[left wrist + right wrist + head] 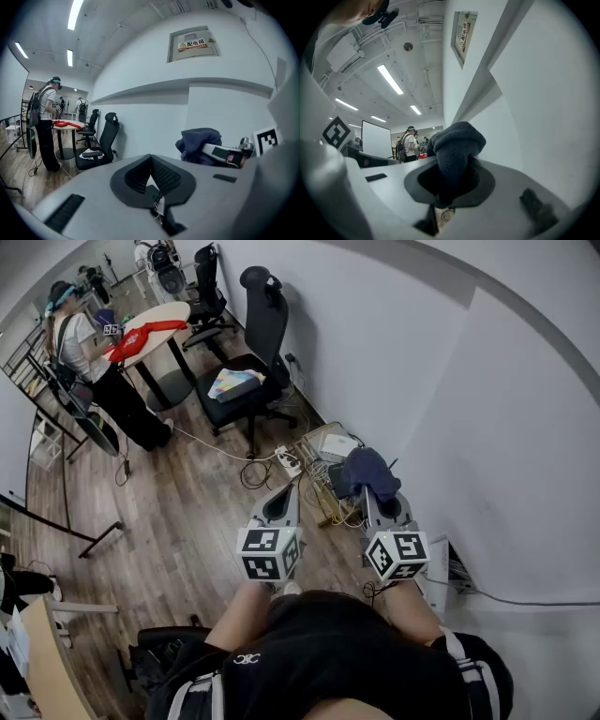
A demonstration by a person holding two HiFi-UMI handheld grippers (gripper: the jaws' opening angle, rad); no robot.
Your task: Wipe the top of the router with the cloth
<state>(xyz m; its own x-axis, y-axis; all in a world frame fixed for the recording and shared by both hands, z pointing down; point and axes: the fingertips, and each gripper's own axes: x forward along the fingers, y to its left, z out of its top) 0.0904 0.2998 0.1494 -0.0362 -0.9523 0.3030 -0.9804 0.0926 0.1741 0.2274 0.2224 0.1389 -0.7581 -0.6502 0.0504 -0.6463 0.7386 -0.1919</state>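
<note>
Low at frame centre: two grippers, one cloth (366,470)
Right gripper (373,493) clamped on the dark blue cloth at centre; left gripper (289,491) with jaws together, empty; two black chairs (253,362) upper left

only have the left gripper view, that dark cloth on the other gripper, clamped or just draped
Observer: Clamped. The right gripper view shows the cloth between the right gripper's fingers, bunched above them.
Operator: whats under us
Observer: Wooden floor. The head view shows a power strip and tangled cables by the wall ahead.
Operator: anything flat down there
Observer: A pale flat box lies among the cables. I cannot tell what it is.
</note>
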